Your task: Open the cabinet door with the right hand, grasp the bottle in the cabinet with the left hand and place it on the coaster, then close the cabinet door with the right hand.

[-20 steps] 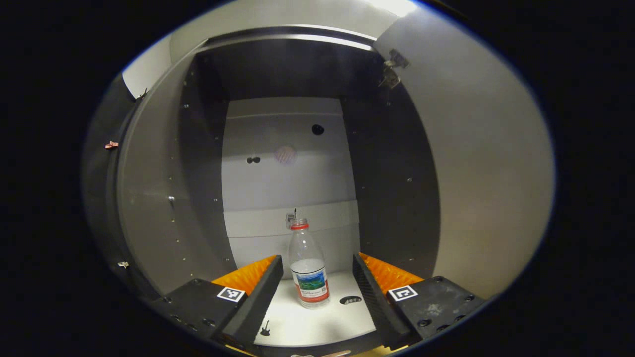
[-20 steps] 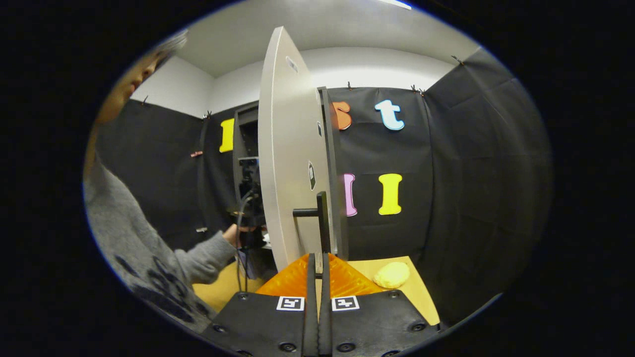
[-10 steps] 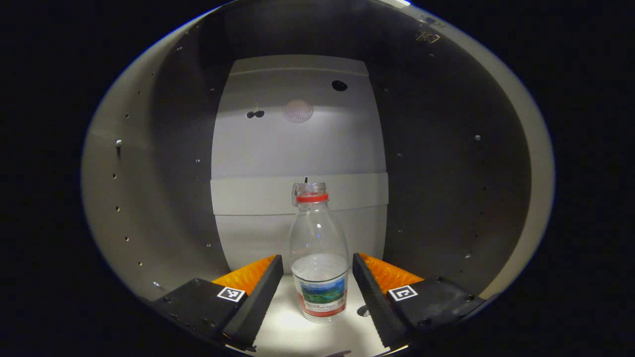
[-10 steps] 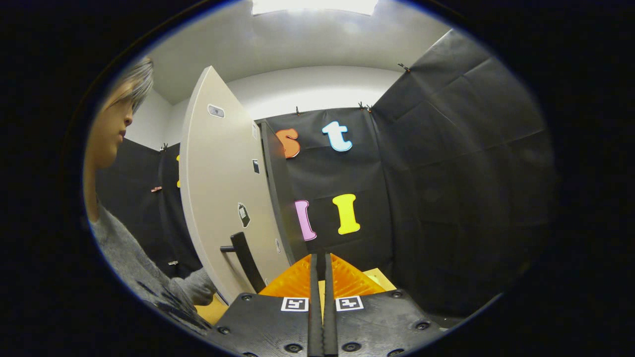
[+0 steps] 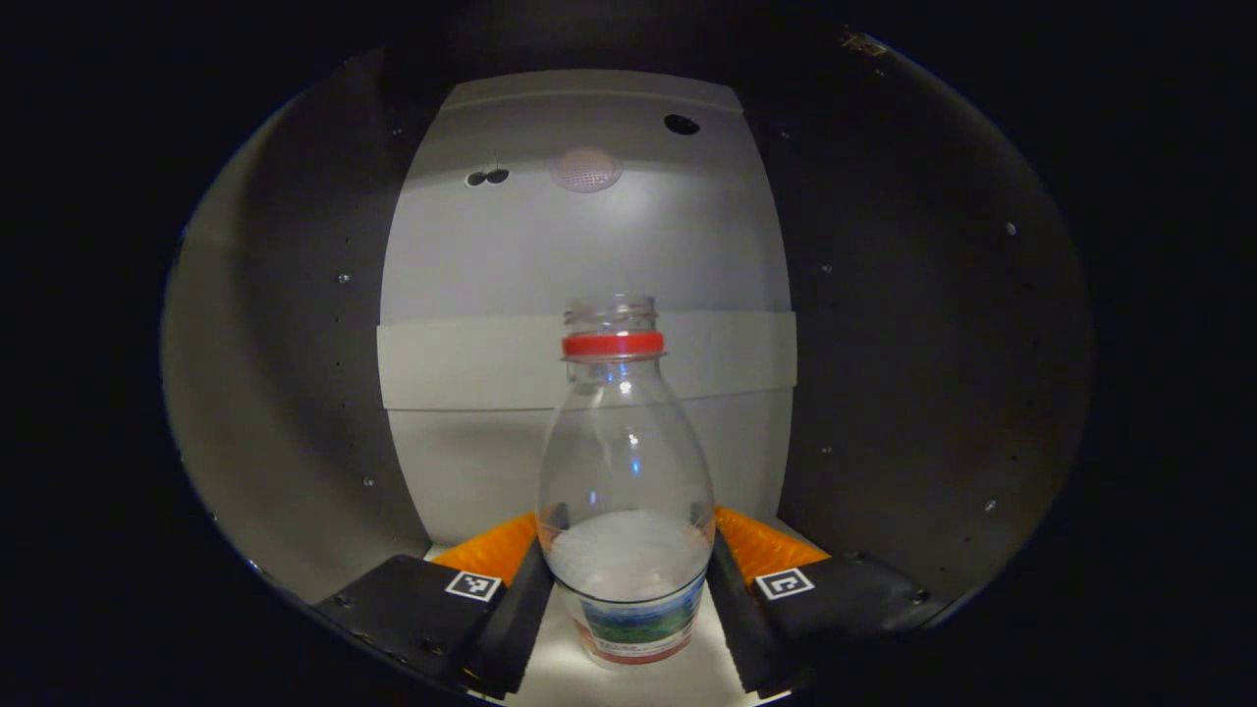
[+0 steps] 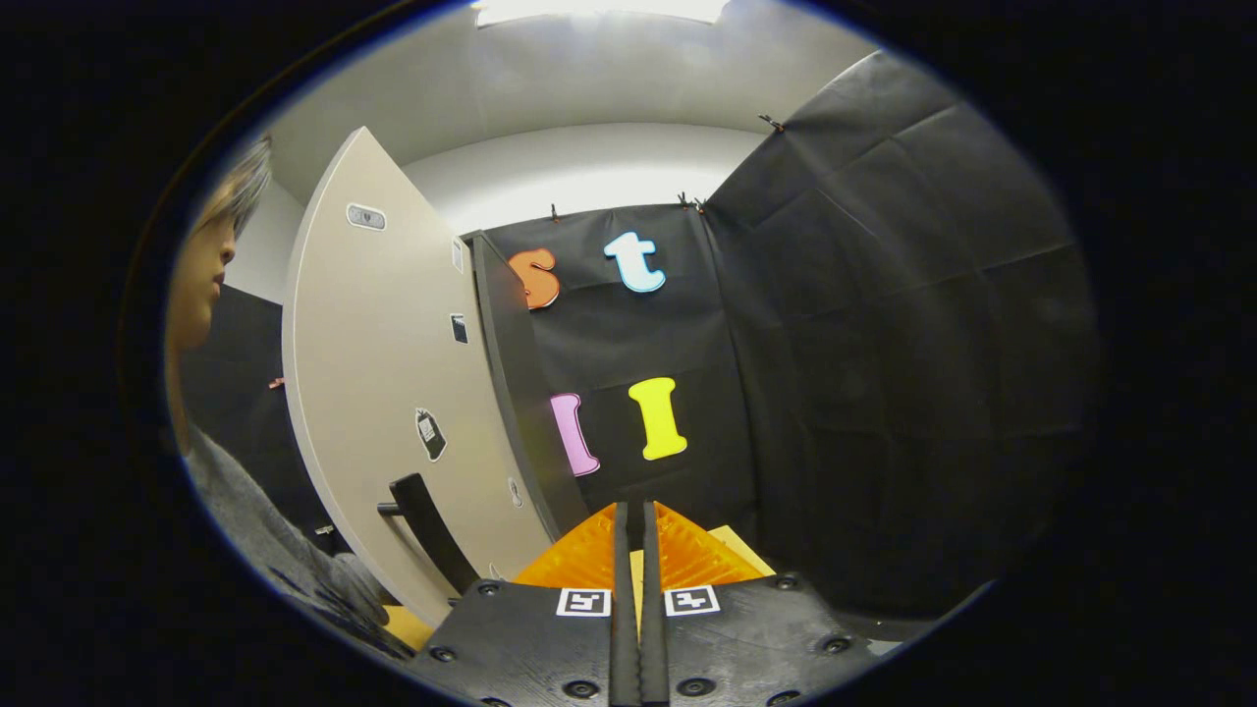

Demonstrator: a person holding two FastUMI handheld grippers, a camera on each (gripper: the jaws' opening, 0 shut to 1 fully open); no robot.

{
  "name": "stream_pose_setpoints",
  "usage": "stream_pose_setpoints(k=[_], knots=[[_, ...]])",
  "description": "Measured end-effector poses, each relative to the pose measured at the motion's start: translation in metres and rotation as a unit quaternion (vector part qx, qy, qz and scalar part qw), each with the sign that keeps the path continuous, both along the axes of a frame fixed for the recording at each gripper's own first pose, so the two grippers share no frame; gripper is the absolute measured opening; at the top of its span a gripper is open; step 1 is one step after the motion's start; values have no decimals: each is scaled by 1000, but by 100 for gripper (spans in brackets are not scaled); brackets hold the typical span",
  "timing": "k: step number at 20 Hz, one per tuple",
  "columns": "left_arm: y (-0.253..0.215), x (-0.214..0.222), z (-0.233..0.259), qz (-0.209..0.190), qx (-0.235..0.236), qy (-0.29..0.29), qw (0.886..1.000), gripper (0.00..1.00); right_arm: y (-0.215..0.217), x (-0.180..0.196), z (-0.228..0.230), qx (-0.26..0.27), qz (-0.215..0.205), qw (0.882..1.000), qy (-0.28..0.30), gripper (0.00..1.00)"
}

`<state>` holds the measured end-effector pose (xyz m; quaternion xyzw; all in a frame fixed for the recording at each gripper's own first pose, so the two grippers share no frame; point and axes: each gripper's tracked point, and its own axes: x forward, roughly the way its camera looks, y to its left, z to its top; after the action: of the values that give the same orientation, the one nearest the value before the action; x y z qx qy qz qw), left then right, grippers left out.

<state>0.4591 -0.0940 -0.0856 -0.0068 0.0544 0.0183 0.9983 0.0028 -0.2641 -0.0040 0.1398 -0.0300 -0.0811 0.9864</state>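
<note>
The cabinet [image 5: 295, 373] surrounds the left gripper view, its grey back panel straight ahead; in the right gripper view the cabinet door [image 6: 383, 393] stands swung open, its black handle [image 6: 432, 530] at lower left. Deep inside, the left hand-held gripper [image 5: 628, 579] is level, fingers spread to either side of the bottle [image 5: 627, 471]; whether they touch it I cannot tell. The bottle stands upright on the white cabinet floor [image 5: 550, 668], neck up, clear plastic, red collar, uncapped, a coloured label low down. The right hand-held gripper [image 6: 633, 579] points past the door, fingers pressed together on nothing.
</note>
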Motion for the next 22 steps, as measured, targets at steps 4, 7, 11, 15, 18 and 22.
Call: stream_pose_setpoints(k=[4,7,11,15,18,22], knots=[[-1,-36,20,-18,17,-23,999,79,24,-14,9,-11,2,1000,-8,5],[3,-80,29,-42,27,-28,998,78,47,-30,17,-21,4,1000,-11,5],[8,-145,32,-84,23,-31,996,78,96,-55,26,-39,17,999,-16,5],[24,-221,27,-123,15,-22,992,78,158,-74,23,-60,57,997,-8,5],[34,-269,20,-155,-13,-11,988,78,209,-72,20,-64,101,993,-5,5],[61,-324,6,-160,-20,-13,987,78,259,-46,-6,-87,145,985,19,5]])
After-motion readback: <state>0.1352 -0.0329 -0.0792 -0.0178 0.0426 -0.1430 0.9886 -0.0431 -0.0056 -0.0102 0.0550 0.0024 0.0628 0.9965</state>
